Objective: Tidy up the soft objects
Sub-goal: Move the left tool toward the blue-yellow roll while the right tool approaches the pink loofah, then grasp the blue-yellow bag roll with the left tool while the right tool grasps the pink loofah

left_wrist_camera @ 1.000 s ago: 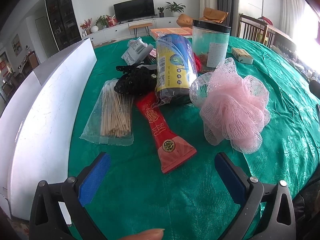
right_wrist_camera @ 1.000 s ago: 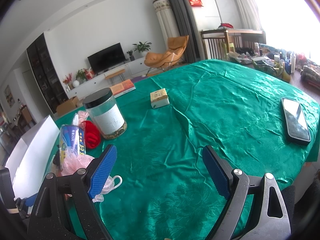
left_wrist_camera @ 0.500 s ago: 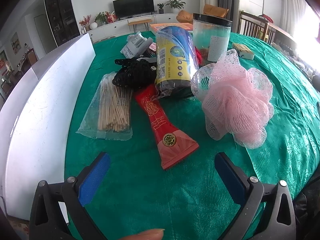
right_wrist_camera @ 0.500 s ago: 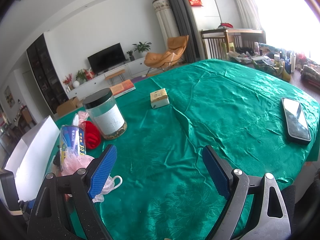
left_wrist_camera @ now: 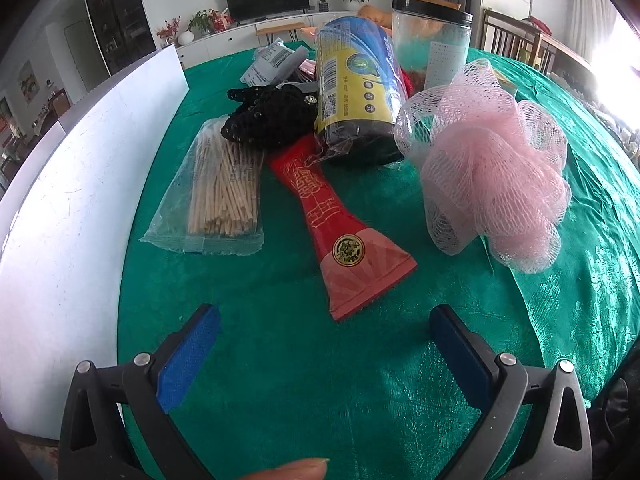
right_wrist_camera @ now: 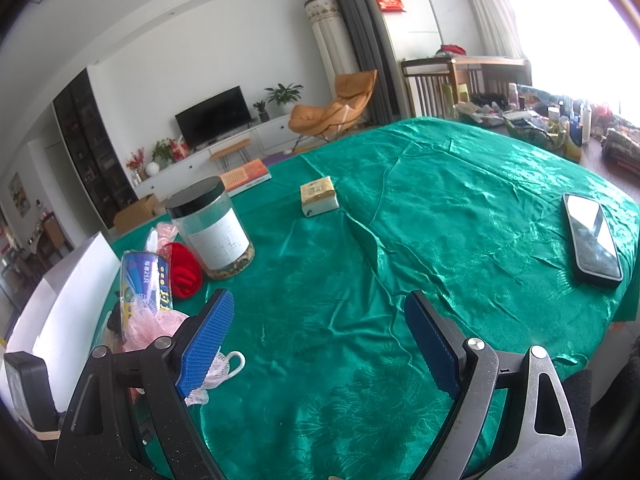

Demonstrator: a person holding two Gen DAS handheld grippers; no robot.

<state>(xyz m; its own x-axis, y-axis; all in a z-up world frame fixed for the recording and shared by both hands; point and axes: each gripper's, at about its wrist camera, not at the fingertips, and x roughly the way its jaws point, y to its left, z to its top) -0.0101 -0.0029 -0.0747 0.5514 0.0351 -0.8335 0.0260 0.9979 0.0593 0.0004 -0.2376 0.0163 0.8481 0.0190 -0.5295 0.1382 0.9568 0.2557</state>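
Green shiny cloth covers the table under both tools. Left gripper has its blue pads wide apart and holds nothing; it hangs over bare cloth. Just ahead of it lies a red packet, to the front-left a clear bag of wooden sticks, and to the front-right the pink mesh sponge, beside a blue and yellow roll. A black knitted thing lies further ahead. Right gripper is also wide open and empty. Only its view shows a phone far to its right, a small box ahead, and a red soft thing next to the jar.
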